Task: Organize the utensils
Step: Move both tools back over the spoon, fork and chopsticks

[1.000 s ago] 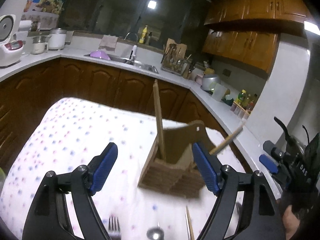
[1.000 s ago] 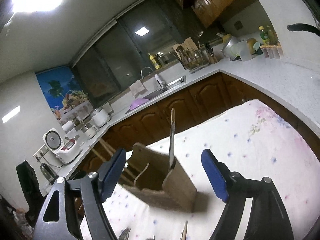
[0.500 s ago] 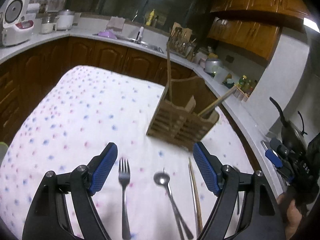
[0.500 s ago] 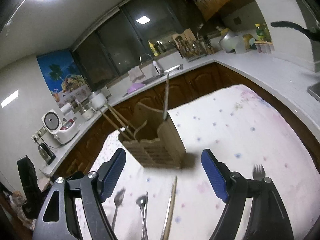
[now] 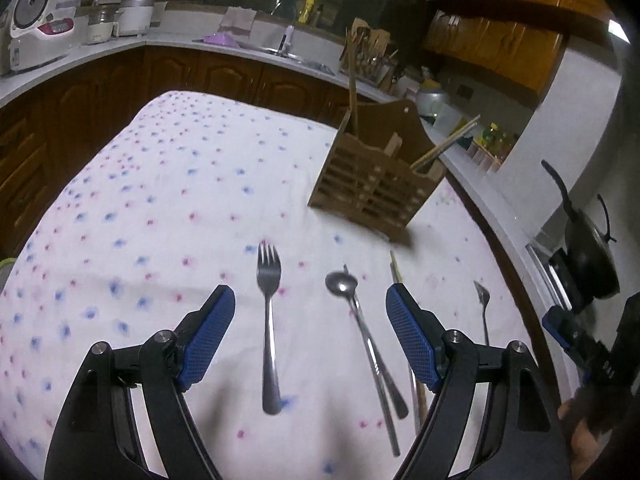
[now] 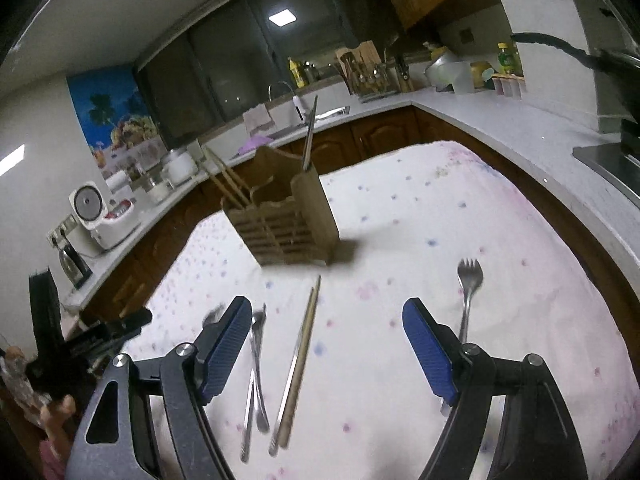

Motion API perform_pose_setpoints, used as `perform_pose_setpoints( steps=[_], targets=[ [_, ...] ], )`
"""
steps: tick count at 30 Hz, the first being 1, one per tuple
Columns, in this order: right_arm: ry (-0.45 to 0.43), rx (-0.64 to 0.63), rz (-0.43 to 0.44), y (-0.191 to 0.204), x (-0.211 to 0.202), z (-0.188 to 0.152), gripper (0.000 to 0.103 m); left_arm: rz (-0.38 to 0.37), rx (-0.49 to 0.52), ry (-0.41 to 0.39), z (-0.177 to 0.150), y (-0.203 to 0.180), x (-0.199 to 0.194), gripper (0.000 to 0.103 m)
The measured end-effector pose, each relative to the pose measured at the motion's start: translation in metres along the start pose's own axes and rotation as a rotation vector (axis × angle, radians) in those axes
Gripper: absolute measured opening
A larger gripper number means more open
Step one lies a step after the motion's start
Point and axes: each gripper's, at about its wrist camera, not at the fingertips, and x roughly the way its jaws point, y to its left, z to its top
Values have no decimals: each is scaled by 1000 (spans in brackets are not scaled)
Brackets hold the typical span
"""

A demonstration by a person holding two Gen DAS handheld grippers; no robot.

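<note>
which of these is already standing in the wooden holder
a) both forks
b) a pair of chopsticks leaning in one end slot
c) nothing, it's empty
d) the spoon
b: wooden chopsticks lean out of an end slot of the wooden holder, while a fork, a second fork and the spoon lie flat on the tablecloth in front of it.

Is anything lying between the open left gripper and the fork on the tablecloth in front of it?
Nothing visible does. The left gripper hangs open over the silver metal fork, whose handle runs between the blue pads with only spotted white tablecloth around it. The long-handled metal spoon lies apart, to its right.
</note>
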Motion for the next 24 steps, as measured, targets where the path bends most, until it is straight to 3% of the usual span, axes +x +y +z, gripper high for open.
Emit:
perform_pose_setpoints(
  steps=[8,24],
  targets=[
    [65,27,-5,-9,12,-22,80,8,0,59,-11,-1,8,80],
    [131,27,7,-13,52,-10,76,8,82,174,2,-26,49,79]
  ],
)
